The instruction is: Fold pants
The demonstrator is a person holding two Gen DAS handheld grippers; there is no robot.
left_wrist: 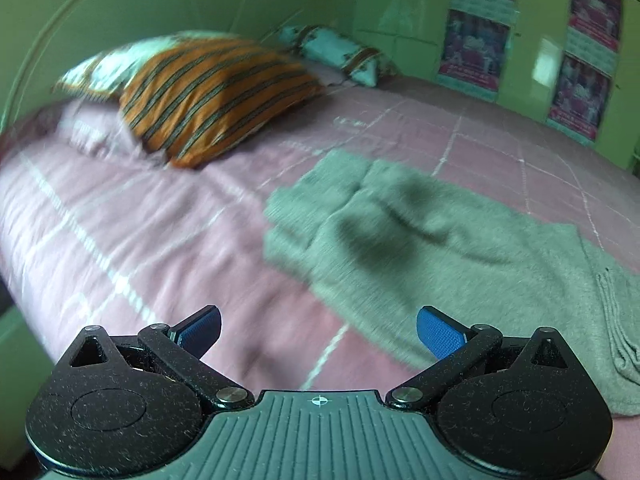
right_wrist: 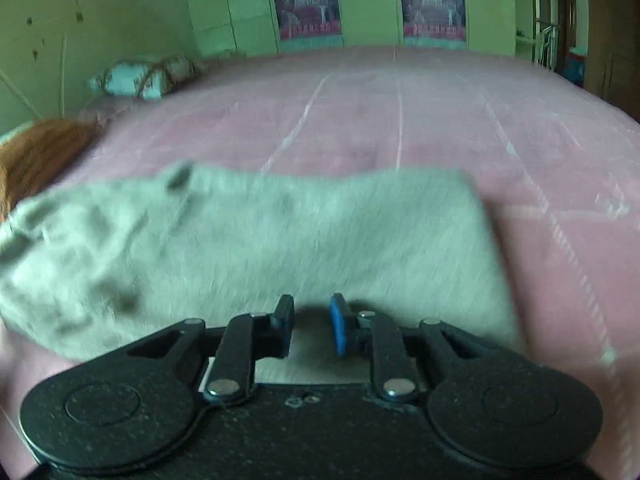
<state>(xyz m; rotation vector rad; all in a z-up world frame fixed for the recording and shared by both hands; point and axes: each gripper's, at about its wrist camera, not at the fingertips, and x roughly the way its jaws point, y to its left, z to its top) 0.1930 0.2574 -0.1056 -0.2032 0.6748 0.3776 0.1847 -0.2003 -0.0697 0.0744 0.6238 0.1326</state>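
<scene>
Grey fleecy pants (left_wrist: 420, 240) lie folded over on a pink bedspread (left_wrist: 140, 240), rumpled at the far end. My left gripper (left_wrist: 320, 332) is wide open and empty, above the bedspread just left of the pants' near edge. In the right wrist view the pants (right_wrist: 260, 248) lie as a wide grey band across the bed. My right gripper (right_wrist: 311, 328) hovers over their near edge with the blue pads a narrow gap apart and nothing between them. Both views are motion-blurred.
An orange striped pillow (left_wrist: 212, 96) and a patterned pillow (left_wrist: 344, 54) lie at the head of the bed. Green wardrobes with posters (right_wrist: 368, 4) stand beyond the bed. The pink bedspread (right_wrist: 400, 112) stretches far behind the pants.
</scene>
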